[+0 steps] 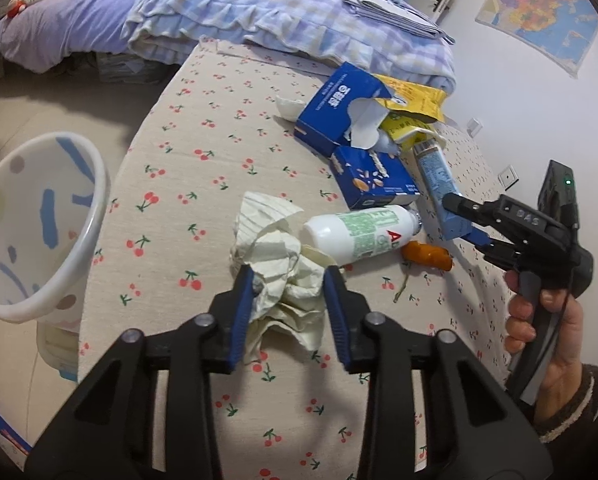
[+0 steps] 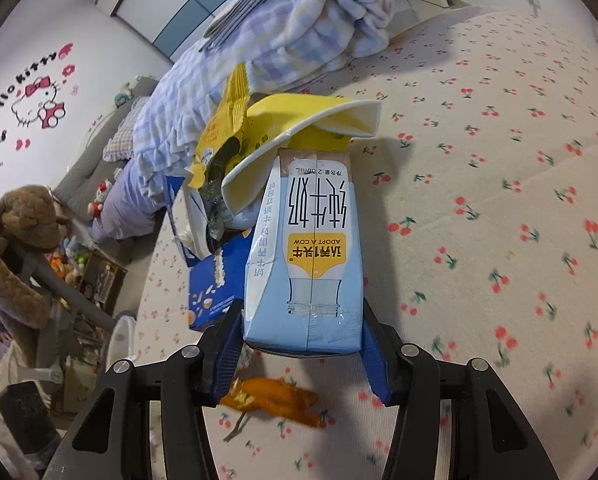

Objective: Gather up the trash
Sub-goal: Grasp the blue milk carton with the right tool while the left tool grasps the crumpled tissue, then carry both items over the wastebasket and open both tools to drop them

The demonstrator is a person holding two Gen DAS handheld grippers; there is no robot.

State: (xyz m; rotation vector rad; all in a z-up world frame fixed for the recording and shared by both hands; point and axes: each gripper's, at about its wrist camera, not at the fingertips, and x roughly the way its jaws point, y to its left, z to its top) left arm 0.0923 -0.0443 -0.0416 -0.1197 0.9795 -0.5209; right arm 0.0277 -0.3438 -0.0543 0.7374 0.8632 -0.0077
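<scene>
Cherry-print bed (image 1: 203, 184) carries the trash: blue boxes (image 1: 373, 178), torn yellow packet (image 2: 223, 120), white bottle (image 1: 363, 232), orange peel (image 2: 275, 400). White bin (image 1: 39, 216) stands beside the bed. Left claw (image 1: 289, 284) clamped on crumpled tissue (image 1: 279, 276). Right claw (image 2: 303, 332) clamped on pale-blue milk carton (image 2: 311, 256), its far end against the packet

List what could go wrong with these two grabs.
The left gripper pinches only the near folds of the crumpled paper, so it may tear or slip out. The right gripper holds just the milk carton's near end; lifting it could drag the yellow wrapper resting on its far end.
</scene>
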